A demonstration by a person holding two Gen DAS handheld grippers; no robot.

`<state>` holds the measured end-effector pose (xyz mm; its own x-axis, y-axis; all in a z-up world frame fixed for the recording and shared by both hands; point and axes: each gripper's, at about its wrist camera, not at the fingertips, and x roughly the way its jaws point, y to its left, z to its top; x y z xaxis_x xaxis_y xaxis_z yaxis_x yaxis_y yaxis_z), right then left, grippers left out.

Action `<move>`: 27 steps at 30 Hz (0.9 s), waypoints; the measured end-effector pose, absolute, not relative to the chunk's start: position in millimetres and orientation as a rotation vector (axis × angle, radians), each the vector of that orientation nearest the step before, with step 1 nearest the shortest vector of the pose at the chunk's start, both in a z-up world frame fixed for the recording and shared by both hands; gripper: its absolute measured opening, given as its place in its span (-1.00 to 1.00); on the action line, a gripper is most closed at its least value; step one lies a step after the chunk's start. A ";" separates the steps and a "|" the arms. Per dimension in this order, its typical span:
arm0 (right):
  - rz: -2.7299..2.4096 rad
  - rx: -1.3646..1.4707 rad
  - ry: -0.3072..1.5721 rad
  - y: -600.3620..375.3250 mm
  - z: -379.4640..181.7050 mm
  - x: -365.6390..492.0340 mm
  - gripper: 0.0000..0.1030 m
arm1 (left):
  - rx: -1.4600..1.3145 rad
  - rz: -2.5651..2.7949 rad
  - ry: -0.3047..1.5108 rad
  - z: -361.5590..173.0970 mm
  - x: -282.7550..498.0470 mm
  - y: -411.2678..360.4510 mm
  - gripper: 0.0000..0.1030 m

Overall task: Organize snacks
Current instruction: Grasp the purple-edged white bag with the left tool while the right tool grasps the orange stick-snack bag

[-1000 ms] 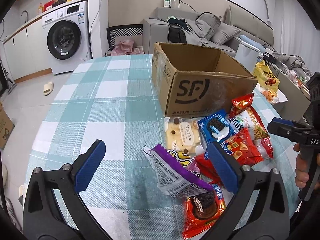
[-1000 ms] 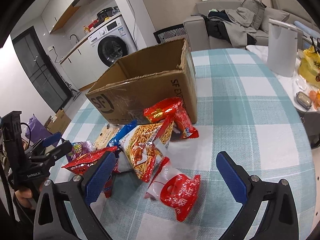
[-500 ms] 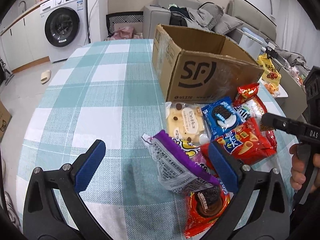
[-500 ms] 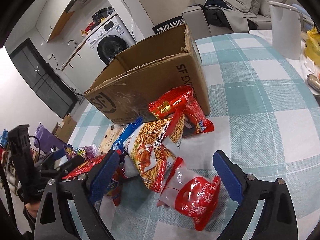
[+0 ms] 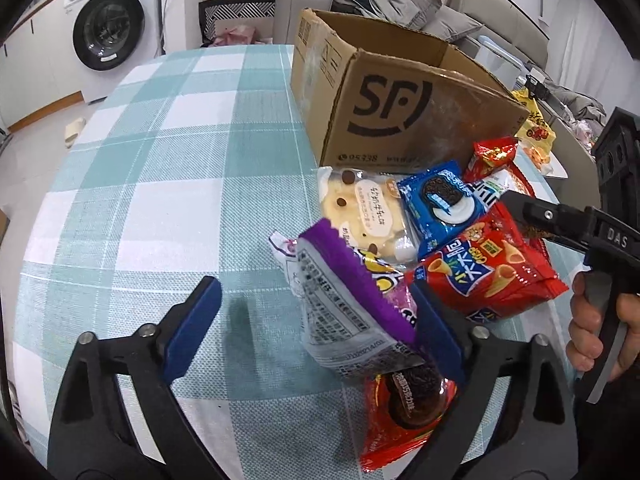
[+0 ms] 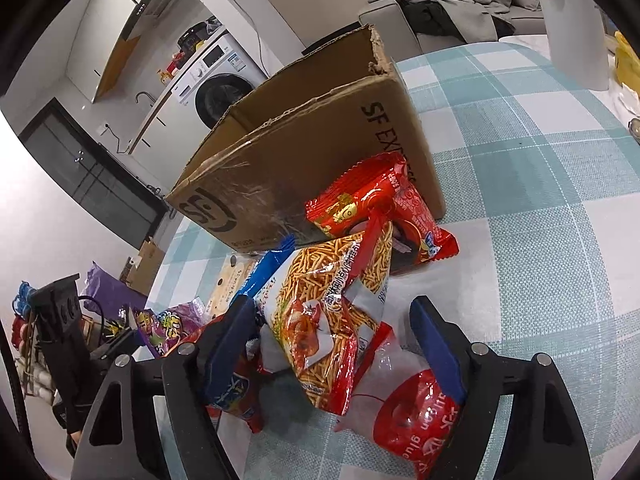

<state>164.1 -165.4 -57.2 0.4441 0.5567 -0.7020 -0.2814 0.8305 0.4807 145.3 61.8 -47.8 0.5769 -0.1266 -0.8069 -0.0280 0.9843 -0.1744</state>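
Snack packs lie heaped on the checked table in front of an open cardboard box (image 5: 400, 92). In the left wrist view my left gripper (image 5: 316, 332) is closing around a purple bag (image 5: 344, 300); the bag lies against the right pad, the left pad is well clear. In the right wrist view my right gripper (image 6: 334, 346) is closing around an orange noodle-stick bag (image 6: 332, 320), its pads not pressing on it. A blue cookie pack (image 5: 440, 204), a cream pastry pack (image 5: 364, 208) and a red cone-snack bag (image 5: 488, 272) lie beside them.
A red cookie pack (image 5: 404, 412) lies under the left gripper's right finger, and a red-and-clear pack (image 6: 416, 412) under the right gripper. A white jug (image 6: 576, 28) and a yellow bag (image 5: 534, 124) stand at the far table edge. A washing machine (image 5: 108, 28) and a sofa are behind.
Both grippers have sunk toward the heap and their jaws have narrowed. The purple bag now sits between the left jaws, the noodle-stick bag between the right jaws.
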 end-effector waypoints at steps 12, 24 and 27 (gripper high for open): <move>0.560 0.336 0.972 -161.4 -59.6 159.7 0.34 | -0.189 -0.125 0.959 -55.5 148.6 58.4 -0.09; 0.574 0.361 0.948 -166.7 -59.8 155.5 -0.14 | -0.193 -0.116 0.916 -45.2 140.2 60.6 -0.10; 0.583 0.358 0.927 -168.3 -56.5 152.1 -0.19 | -0.194 -0.118 0.905 -41.8 138.4 61.2 -0.10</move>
